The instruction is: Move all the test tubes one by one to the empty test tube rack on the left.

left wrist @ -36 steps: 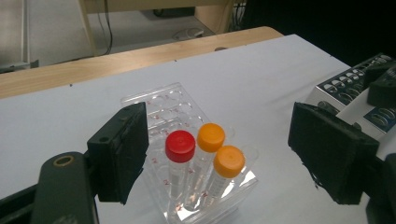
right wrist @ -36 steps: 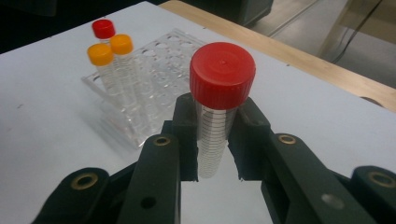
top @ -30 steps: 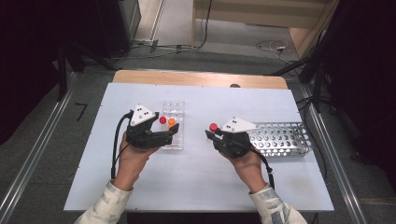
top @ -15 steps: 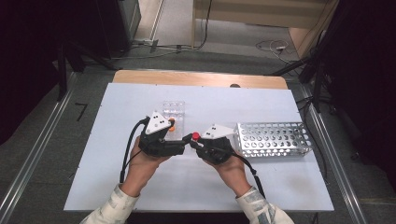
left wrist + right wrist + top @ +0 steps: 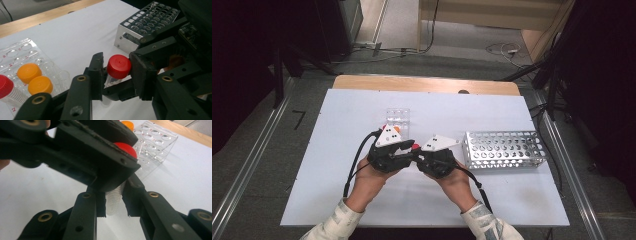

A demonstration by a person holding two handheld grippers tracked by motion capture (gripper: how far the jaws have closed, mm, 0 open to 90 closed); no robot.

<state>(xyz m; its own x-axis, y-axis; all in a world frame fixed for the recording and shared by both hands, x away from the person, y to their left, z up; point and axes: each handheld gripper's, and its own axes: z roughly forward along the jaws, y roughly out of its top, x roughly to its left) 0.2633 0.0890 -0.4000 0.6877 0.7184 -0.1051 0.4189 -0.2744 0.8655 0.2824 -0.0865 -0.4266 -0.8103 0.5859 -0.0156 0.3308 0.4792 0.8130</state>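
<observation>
A white tabletop [image 5: 337, 195] is carrying a clear tray [image 5: 397, 117] at the far side and a metal rack [image 5: 504, 149] on the right. Near the middle, the right hand-held gripper [image 5: 117, 205] is clamping the tube [image 5: 115, 197] by its ribbed body, while the left hand-held gripper [image 5: 115, 75] is closing on its red cap [image 5: 119, 66]. The tube is looking light, stiff and slippery, so gripping body and cap is suiting it. Compared with a second ago, both grippers are meeting at the centre instead of sitting apart.

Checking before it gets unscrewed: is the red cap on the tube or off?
On: the red cap sits atop the tube, between the left gripper's jaws.
</observation>
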